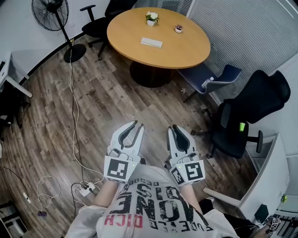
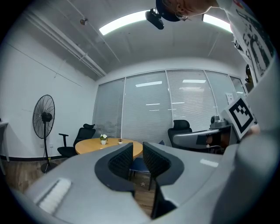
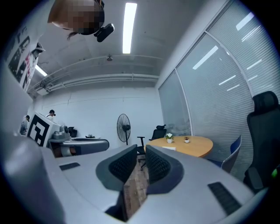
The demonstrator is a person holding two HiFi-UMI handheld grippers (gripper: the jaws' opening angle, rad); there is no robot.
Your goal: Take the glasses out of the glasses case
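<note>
Plainly, the task is only just getting under way: the person is standing well back from the round light-wood worktop [image 1: 186,53] and is holding both tools level, close in front of the body. The left claw [image 1: 138,125] is sitting released, its ribbed pads parted by a narrow gap with only the far room showing through, while the right claw [image 1: 176,128] is resting clenched on nothing. The flat white oblong case [image 1: 152,42], which I am taking to be the glasses case, is lying near the middle of the worktop, well apart from both claws. The glasses are not showing anywhere, so they are presumably lying inside it. The step in hand is the approach, and the next move is calling for a walk across the wood-plank floor [image 1: 102,116] until the case is within reach, then one claw steadying it while the other is working the lid. A small white potted plant [image 1: 151,18] and a tiny pink pot [image 1: 179,29] are sitting beyond the case, leaving it room. A blue chair [image 1: 205,76] is crowding the worktop's near right edge and a black office chair [image 1: 242,121] is standing further right. White cables [image 1: 74,139] are trailing over the floor on the left, and a black pedestal fan [image 1: 50,11] is standing beyond them, so the straight line ahead is looking clearest.
</note>
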